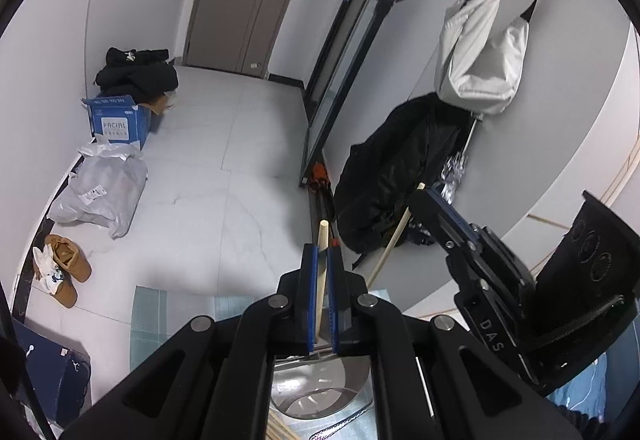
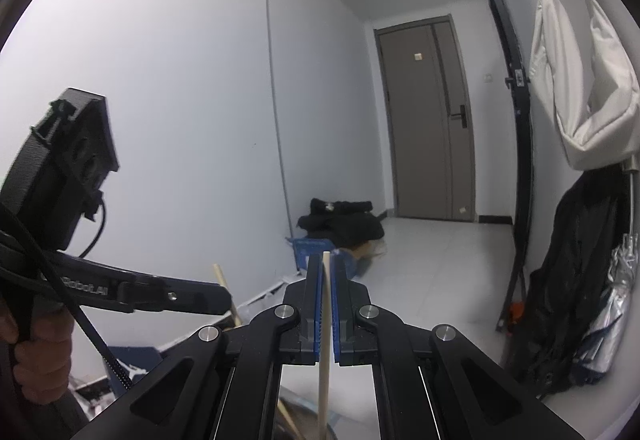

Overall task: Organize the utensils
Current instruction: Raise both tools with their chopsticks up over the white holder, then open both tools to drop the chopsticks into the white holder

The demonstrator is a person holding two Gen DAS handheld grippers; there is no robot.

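Left gripper (image 1: 323,260) tilted down, jaws pinching chopstick (image 1: 321,280) | right gripper (image 2: 328,272) near level, jaws pinching another chopstick (image 2: 325,340)

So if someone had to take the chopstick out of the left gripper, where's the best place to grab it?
Probably the bare top end of the chopstick, taken from above and ahead of the left gripper. The thin round stick stands nearly upright between the shut pads, and only that short tip sticks out clear. Lower down, the gripper's body crowds it. Pinch across its width.

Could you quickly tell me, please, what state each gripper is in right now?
Left gripper: closed on a thin pale wooden chopstick.
Right gripper: closed on another thin pale wooden chopstick.
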